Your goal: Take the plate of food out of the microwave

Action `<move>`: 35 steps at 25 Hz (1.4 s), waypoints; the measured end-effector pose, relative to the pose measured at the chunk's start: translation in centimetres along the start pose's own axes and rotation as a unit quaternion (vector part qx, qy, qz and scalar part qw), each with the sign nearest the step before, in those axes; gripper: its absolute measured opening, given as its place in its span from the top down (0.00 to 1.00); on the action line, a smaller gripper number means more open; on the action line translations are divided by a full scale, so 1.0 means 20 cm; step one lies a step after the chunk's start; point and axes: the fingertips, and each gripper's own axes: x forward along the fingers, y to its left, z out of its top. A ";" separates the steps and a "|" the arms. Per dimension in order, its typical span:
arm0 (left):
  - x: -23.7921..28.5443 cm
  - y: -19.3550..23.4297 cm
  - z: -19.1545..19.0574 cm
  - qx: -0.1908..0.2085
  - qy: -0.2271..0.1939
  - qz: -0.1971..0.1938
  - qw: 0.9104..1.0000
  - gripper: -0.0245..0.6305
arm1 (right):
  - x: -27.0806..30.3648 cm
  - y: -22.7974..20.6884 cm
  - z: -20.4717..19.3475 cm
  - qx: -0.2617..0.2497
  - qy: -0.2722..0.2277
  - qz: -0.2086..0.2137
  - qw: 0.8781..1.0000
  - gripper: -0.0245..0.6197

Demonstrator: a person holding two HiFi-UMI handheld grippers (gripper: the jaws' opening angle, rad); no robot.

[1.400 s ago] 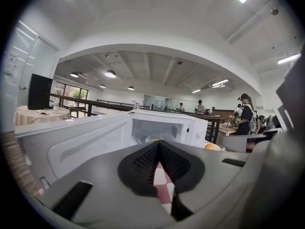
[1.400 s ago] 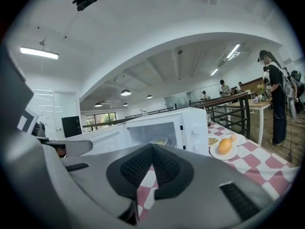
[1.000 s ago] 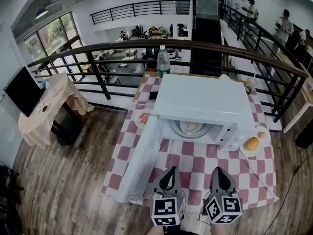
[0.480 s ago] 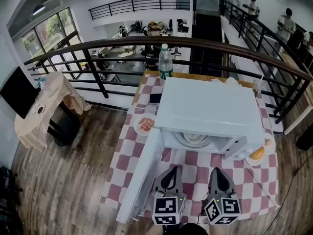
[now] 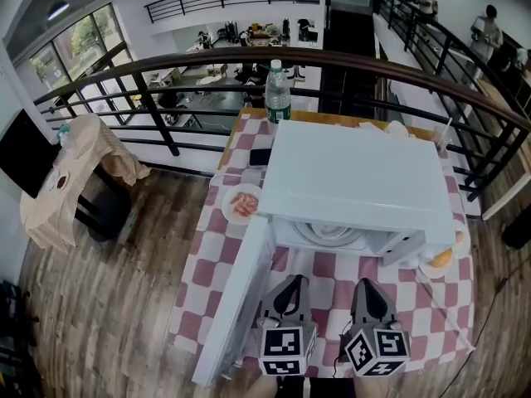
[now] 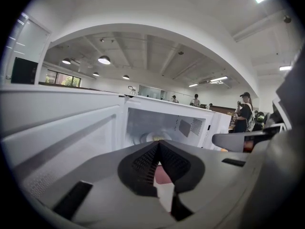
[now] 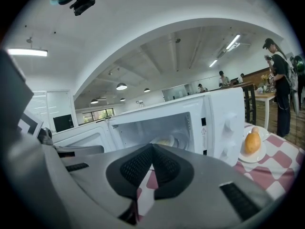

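Left tool and right tool sit side by side, both closed and empty, aimed at the plate ahead inside the microwave, whose door hangs open for access.

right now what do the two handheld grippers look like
The left gripper and right gripper match: grey tapered bodies, each with two jaws lined with black mesh-textured pads. Each carries a cube with black-and-white square markers at its back end.
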 end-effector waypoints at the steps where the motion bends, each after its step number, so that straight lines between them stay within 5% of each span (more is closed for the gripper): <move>1: 0.01 0.00 -0.01 -0.001 0.001 0.001 1.000 0.95 | 0.01 -0.01 0.00 0.006 0.002 0.002 1.000 0.97; 17: 0.20 -0.08 -0.05 0.000 0.027 0.009 1.000 0.95 | 0.23 -0.09 0.01 0.059 0.029 0.042 0.997 0.97; 22: 0.27 -0.08 -0.09 0.002 0.039 0.009 0.999 0.95 | 0.35 -0.13 -0.02 0.117 0.043 0.051 0.991 0.97; 30: 0.31 -0.06 -0.14 0.009 0.052 0.012 0.999 0.95 | 0.49 -0.21 -0.13 0.272 0.067 0.026 0.960 0.97; 35: 0.32 -0.05 -0.16 0.005 0.054 0.015 0.998 0.95 | 0.59 -0.17 -0.20 0.381 0.091 0.049 0.919 0.90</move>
